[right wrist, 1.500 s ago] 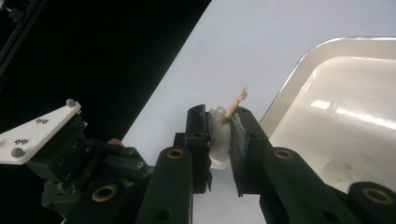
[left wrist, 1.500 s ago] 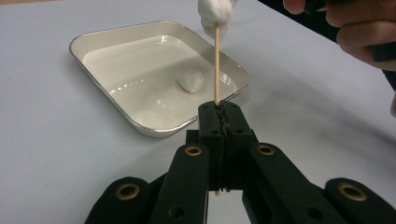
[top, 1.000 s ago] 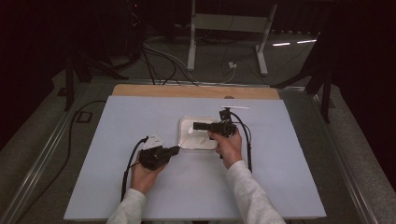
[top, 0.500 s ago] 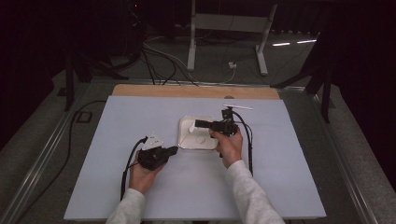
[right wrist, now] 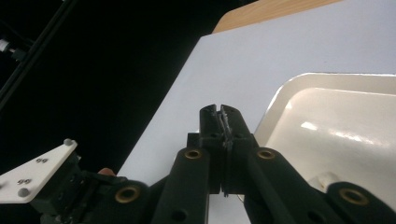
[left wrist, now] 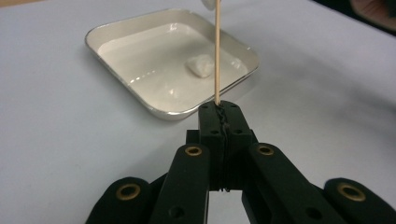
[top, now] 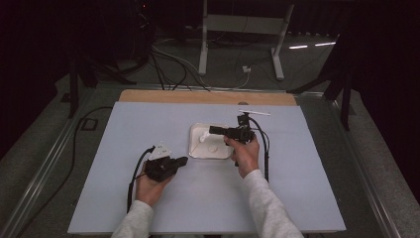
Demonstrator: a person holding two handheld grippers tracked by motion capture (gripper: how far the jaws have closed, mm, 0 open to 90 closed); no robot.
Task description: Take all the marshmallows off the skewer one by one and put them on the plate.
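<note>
Left tongs point(left wrist: 219, 109) pinch a thin wooden skewer point(left wrist: 217, 51) just beside the shallow white square dish point(left wrist: 140, 88); right tongs point(right wrist: 220, 114), above the dish, have just been closing, seemingly empty.

"99" twice, on left tool's grey plate point(right wrist: 37, 172)

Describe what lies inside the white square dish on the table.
Inside the white square dish lies one small white lump, perhaps a marshmallow. The thin wooden skewer held by the left tool crosses in front, hiding a narrow strip.
</note>
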